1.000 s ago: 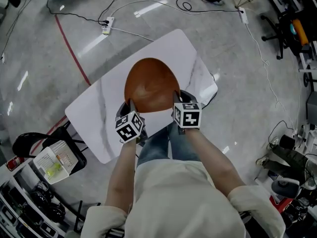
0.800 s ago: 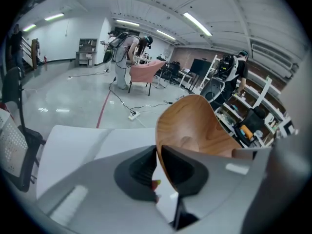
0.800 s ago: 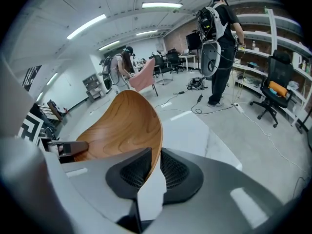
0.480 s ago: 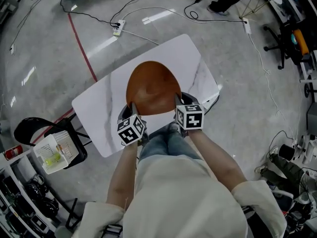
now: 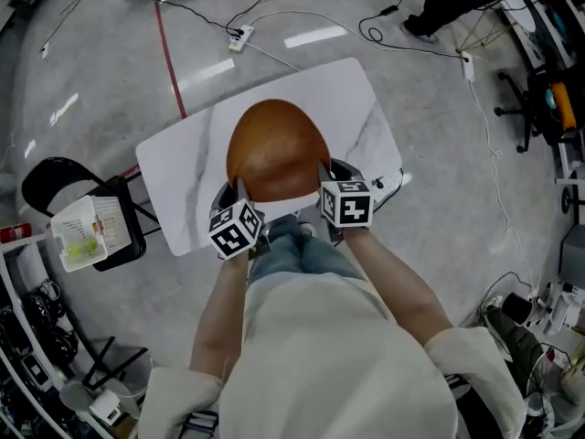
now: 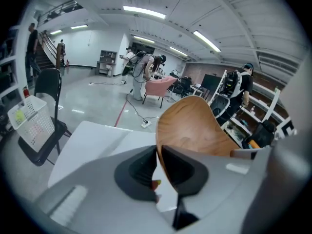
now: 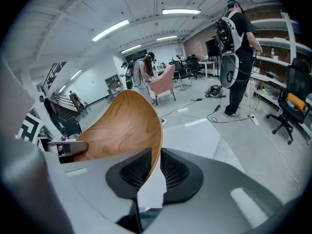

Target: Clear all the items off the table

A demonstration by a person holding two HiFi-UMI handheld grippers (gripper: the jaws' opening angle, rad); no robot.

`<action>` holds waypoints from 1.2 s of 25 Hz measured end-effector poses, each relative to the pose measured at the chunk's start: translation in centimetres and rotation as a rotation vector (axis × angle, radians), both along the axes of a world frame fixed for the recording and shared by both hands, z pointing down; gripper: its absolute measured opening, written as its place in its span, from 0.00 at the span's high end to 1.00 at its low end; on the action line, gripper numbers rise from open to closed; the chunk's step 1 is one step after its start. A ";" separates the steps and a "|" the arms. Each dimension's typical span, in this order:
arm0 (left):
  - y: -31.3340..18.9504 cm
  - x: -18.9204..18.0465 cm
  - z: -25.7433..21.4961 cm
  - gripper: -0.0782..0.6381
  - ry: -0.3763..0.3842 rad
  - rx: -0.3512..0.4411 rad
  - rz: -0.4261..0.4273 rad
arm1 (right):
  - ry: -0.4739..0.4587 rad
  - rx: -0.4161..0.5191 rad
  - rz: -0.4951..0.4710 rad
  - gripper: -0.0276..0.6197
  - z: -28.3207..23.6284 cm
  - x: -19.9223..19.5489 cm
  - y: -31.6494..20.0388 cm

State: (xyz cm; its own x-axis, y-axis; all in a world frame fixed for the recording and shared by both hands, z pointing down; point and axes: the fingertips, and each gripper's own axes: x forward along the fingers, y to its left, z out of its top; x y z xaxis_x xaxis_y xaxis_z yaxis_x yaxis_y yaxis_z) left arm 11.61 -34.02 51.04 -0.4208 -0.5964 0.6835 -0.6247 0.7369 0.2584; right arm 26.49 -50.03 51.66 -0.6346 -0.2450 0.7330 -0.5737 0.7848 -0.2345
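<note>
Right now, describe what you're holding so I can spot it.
Find the white marbled table. Over its near edge is a big oval wooden bowl, rim pinched by the left claw and right claw: the only brown thing there.

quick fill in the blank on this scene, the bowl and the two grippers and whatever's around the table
1. The left gripper and the right gripper are each shut on the ____ of the wooden bowl.
2. The white basket sits on a black folding ____.
3. The tape line on the floor beyond the white table is ____.

Missing words: rim; chair; red.
</note>
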 end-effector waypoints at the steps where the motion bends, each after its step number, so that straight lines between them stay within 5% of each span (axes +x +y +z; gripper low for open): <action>1: 0.6 0.5 -0.2 0.84 0.001 0.003 -0.014 | -0.001 0.003 -0.013 0.87 -0.3 0.3 0.4; 16: 7.7 6.4 -2.0 0.84 -0.033 0.013 -0.172 | -0.030 0.007 -0.175 0.87 -1.7 3.3 5.4; 30: 20.0 5.3 -2.5 0.84 -0.051 0.032 -0.442 | -0.059 0.011 -0.464 0.87 -2.5 -3.3 15.2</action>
State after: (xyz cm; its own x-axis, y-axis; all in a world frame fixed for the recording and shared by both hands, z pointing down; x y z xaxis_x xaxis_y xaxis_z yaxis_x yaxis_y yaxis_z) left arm 16.95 -14.00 48.59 -0.6727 -0.3720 0.6395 -0.2636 0.9282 0.2627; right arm 23.23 -34.84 49.16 -0.7195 0.0673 0.6913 -0.1471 0.9579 -0.2464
